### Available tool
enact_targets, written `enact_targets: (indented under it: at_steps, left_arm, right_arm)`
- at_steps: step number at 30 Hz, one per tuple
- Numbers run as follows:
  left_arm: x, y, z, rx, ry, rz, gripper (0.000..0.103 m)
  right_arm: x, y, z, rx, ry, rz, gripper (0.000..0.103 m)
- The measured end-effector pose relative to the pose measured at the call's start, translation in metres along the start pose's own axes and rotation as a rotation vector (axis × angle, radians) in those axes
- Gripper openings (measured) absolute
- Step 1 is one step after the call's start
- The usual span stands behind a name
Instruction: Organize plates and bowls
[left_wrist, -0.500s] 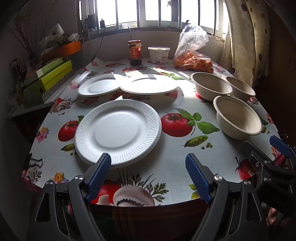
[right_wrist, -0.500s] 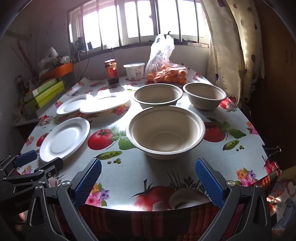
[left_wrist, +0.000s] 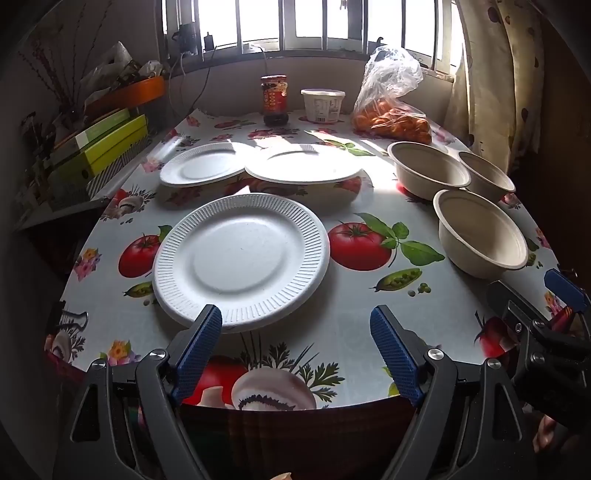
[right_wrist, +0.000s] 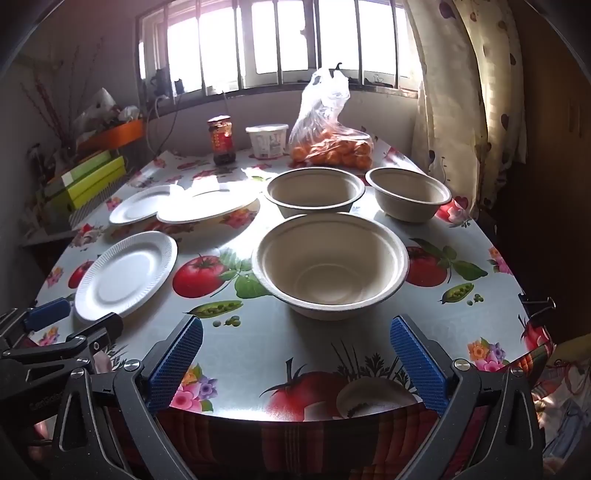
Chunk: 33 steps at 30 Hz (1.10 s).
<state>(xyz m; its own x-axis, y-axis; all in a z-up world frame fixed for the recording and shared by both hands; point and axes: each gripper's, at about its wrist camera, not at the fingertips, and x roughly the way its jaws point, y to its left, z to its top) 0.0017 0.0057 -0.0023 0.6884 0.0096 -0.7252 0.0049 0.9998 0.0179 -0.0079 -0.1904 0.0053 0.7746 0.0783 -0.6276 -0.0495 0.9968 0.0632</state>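
Left tongs (left_wrist: 295, 332) are gaping wide at the surface's near edge, nearest plate (left_wrist: 240, 258) just ahead; right tongs (right_wrist: 295, 347) are gaping wide, facing the nearest bowl (right_wrist: 330, 264)

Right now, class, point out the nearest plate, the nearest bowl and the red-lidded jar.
nearest plate (left_wrist: 240, 258), left wrist view, flat centre.
nearest bowl (right_wrist: 328, 280), right wrist view, inner floor.
red-lidded jar (left_wrist: 274, 99), left wrist view, label.

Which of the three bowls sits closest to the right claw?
The front bowl, alone in the near row just ahead of the open right claw. The other two bowls sit side by side behind it, toward the window.
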Motion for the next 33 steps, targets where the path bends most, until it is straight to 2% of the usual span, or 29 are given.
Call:
enact_targets:
  at_steps: [15, 22, 33]
  left_arm:
    - [-0.0041, -0.0068, 0.0015, 0.030, 0.004, -0.023, 0.083]
    - [-0.0043, -0.0029, 0.0021, 0.002, 0.010, -0.053, 0.083]
    - [-0.0029, 0.0025, 0.0017, -0.037, 0.016, -0.060, 0.083]
  right_arm:
    - [-0.0015, 0.0029, 0.0023, -0.017, 0.001, -0.020, 0.103]
    - [-0.0020, 0.0015, 0.0030, -0.016, 0.001, -0.020, 0.103]
    - [-0.0021, 0.0022, 0.0026, -0.017, -0.001, -0.021, 0.103]
